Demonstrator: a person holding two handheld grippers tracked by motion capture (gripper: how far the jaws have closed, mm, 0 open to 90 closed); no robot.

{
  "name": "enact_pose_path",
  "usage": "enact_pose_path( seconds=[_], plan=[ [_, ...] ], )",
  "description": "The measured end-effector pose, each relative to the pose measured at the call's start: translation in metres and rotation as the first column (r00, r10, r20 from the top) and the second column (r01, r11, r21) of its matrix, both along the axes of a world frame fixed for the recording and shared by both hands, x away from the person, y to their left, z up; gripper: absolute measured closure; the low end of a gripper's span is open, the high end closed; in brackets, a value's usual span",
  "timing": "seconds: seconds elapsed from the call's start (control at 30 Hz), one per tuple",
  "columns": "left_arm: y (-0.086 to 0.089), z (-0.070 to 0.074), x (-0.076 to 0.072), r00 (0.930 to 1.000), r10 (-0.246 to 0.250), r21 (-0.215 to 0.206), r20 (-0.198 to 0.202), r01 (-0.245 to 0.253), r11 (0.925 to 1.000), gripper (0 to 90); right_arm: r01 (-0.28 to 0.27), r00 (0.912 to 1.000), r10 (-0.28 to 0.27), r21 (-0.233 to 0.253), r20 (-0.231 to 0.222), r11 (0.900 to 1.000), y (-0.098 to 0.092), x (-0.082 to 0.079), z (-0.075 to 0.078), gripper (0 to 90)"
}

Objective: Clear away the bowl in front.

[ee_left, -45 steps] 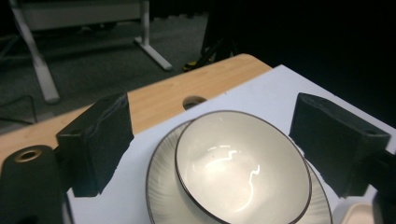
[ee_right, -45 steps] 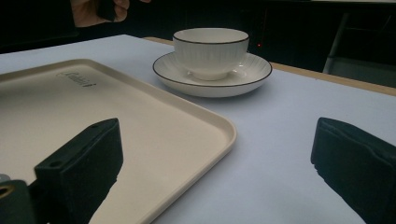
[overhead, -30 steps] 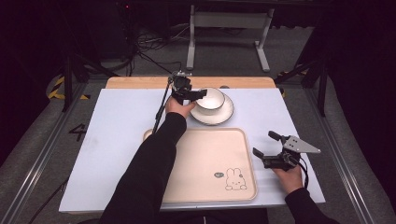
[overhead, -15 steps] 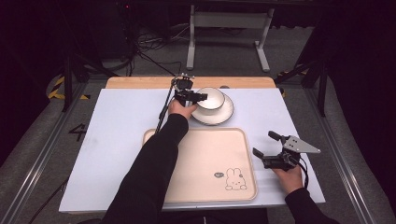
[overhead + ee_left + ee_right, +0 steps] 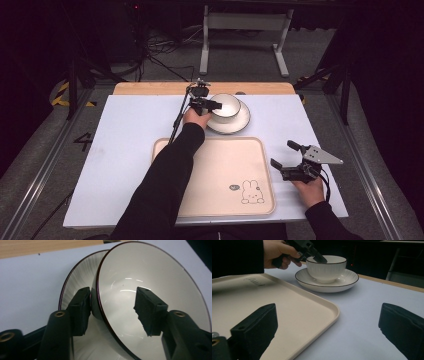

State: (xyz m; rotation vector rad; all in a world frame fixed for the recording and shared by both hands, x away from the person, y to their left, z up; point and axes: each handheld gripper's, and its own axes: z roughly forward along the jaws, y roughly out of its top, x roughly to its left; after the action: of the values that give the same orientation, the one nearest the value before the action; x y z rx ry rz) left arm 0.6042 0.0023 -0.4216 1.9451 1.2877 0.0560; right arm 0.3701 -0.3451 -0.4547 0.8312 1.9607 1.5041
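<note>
Left tool [image 5: 216, 105] has just crept a bit further in toward the bowl [image 5: 226, 107] compared with a second ago, when it was hanging at the bowl's near-left side; now its jaws straddle the bowl's wall, one outside and one inside, as the left gripper view [image 5: 112, 307] makes pretty clear. They're apart, with a visible gap on the inner side, so nothing is clamped yet, though the outer pad looks right up against the rim. The bowl itself hasn't budged: it sits in the saucer [image 5: 241, 123] near the far edge of the surface [image 5: 120, 130], roughly at its middle, just beyond the tray's far edge. Reads like the approach is basically done and the squeeze is the next thing, probably to lift the bowl over onto the tray [image 5: 215, 175], but that's a guess. Right tool [image 5: 286, 167] hasn't shifted at all over the last second, parked near the right edge of the surface just beside the tray's right side, jaws wide apart and holding nothing. Head count: one bowl, one saucer, one cream tray with a little bunny drawing [image 5: 252, 192] at its near-right corner, two tools, and two hands, the left hand [image 5: 196, 118] and the right hand [image 5: 309, 189].
</note>
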Motion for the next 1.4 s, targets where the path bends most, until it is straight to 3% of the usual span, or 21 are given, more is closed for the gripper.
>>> enact_pose_path(
  seconds=[0.33,0.43,0.5,0.67,0.93,1.03,1.13,1.4],
  plan=[
    [-0.001,0.0,0.001,0.9955,0.08,0.034,-0.051,-0.078,0.9963,71.4,-0.003,1.0,0.003,0.001,0.0,1.0,0.0,0.0,0.0,2.9],
    [-0.003,0.001,0.0,0.9942,0.097,0.051,-0.046,-0.094,0.9942,76.4,-0.003,1.0,0.003,0.001,0.0,1.0,0.0,0.0,0.0,2.9],
    [-0.003,0.001,-0.001,0.9936,0.108,0.029,-0.033,-0.107,0.9938,79.7,-0.001,1.0,0.001,0.0,0.0,1.0,0.0,0.0,0.0,2.9],
    [-0.007,0.005,-0.004,0.9935,0.114,0.026,0.001,-0.114,0.9932,79.3,-0.001,1.0,0.001,0.002,0.002,1.0,0.0,0.0,0.0,2.9],
    [-0.006,0.011,-0.006,0.9939,0.109,0.034,0.019,-0.109,0.9934,79.7,-0.004,1.0,0.004,0.003,0.003,1.0,0.0,0.0,0.0,2.9],
    [-0.004,0.015,-0.008,0.9945,0.105,-0.001,0.009,-0.105,0.9945,79.7,-0.004,1.0,0.004,0.003,0.002,1.0,0.0,0.0,0.0,2.9],
    [-0.001,0.025,-0.011,0.9958,0.088,-0.029,0.025,-0.088,0.9957,79.7,-0.003,1.0,0.003,0.002,0.001,1.0,0.0,0.0,0.0,2.9],
    [0.005,0.037,-0.015,0.9954,0.088,-0.039,0.036,-0.087,0.9954,79.6,-0.003,1.0,0.003,0.001,0.001,1.0,0.0,0.0,0.0,2.9]
  ],
)
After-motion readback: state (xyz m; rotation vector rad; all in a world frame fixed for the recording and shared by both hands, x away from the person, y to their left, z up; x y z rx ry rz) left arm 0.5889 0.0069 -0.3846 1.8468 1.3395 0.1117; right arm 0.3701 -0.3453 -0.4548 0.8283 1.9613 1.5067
